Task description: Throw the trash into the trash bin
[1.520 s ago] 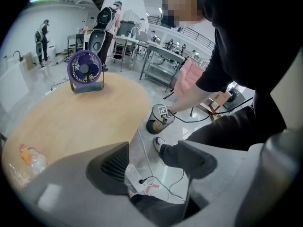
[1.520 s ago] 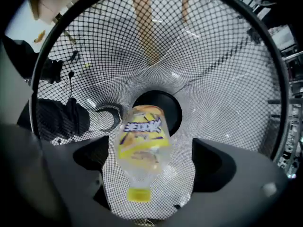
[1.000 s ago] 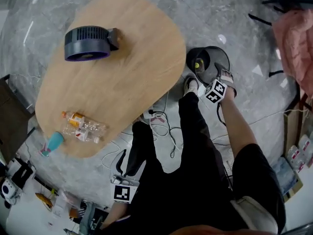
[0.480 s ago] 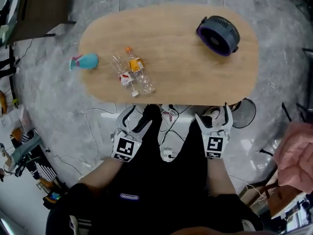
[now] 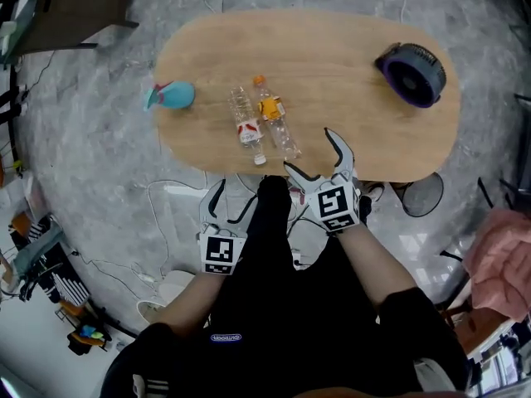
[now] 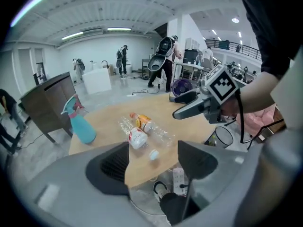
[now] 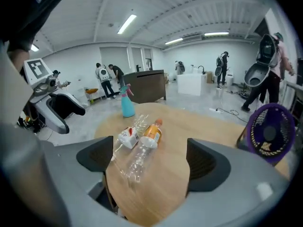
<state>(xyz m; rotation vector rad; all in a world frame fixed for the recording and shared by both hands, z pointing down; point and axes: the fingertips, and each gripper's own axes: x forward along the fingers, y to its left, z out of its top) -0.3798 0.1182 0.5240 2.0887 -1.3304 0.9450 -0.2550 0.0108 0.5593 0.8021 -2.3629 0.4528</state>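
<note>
Two crushed clear plastic bottles lie side by side on the oval wooden table (image 5: pixel 365 114): one with a red and white label (image 5: pixel 248 125) (image 6: pixel 136 137) (image 7: pixel 126 137), one with an orange label and cap (image 5: pixel 275 116) (image 6: pixel 144 124) (image 7: pixel 150 135). My right gripper (image 5: pixel 318 156) (image 7: pixel 149 167) hangs over the table's near edge just right of them. Its jaws are open and have just been closing a little, with nothing held. My left gripper (image 5: pixel 231 199) (image 6: pixel 152 167) stays below the near edge, open and empty. The black mesh trash bin (image 5: pixel 423 194) (image 6: pixel 223 136) stands on the floor at the right.
A teal spray bottle (image 5: pixel 170 95) (image 7: pixel 127 103) lies at the table's left end. A dark purple fan (image 5: pixel 412 73) (image 7: pixel 270 134) sits at its right end. Cables and a power strip (image 5: pixel 292 196) lie under the near edge by my legs. People stand far off.
A second ago my right gripper was down at the bin; it has swung up and over to the table's near edge beside the bottles. My left gripper has come forward.
</note>
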